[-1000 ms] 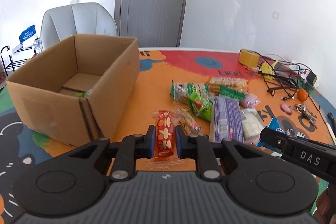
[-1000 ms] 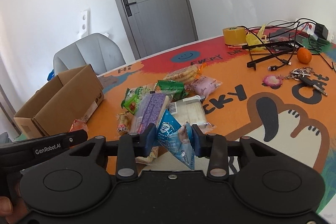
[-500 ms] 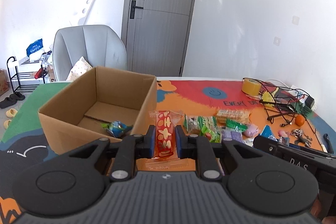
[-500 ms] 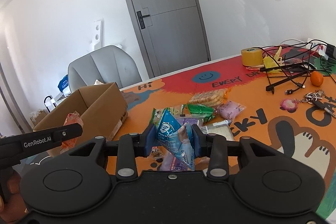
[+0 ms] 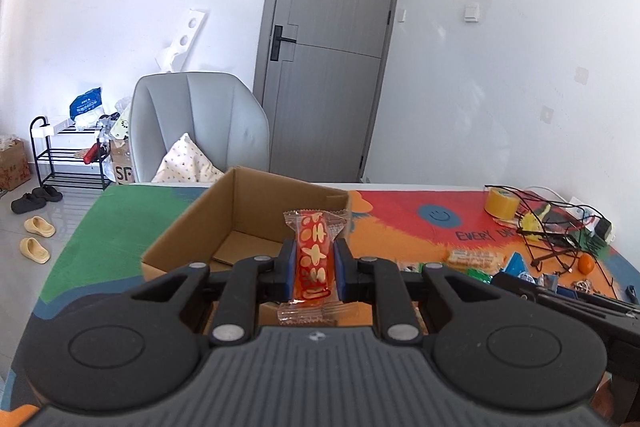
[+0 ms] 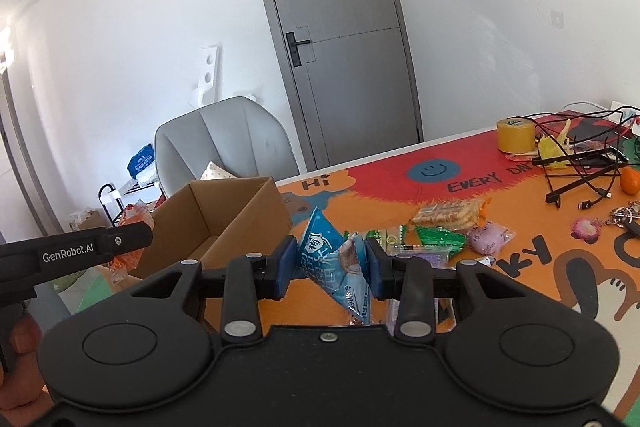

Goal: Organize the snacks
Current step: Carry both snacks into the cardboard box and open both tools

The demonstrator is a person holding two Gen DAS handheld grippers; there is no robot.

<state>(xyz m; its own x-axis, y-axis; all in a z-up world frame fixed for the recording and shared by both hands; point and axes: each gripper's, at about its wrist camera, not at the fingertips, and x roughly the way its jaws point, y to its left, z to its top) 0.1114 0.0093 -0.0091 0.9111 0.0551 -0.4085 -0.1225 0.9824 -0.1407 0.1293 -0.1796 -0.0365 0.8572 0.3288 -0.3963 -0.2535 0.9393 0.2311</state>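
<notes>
the left gripper was clenched on a red snack bar in a clear wrapper printed with yellow shapes, its blue pads pressing the two long sides near the middle. the bar stood upright between the pads, its crimped top end poking above them and its clear lower seal hanging below. it hung above the near part of the cardboard box, whose top was open and whose floor looked mostly bare from this angle.

the right gripper was clamped on a blue triangular packet, the pads squeezing its sides so that the film creased and its lower tail drooped. the packet hung over the table mat, to the right of the box and near the loose pile of snacks lying on the mat.

both items looked light. the bar seemed fairly stiff inside a slick wrapper, so a hold across its middle appeared sound, while a pinch on the crimped ends alone would likely let it swing or slide. the packet looked soft and partly air-filled, probably yielding under pressure; a hold across its fuller body seemed safer than one on a corner. neither seemed fragile, though hard squeezing might crush the contents.
</notes>
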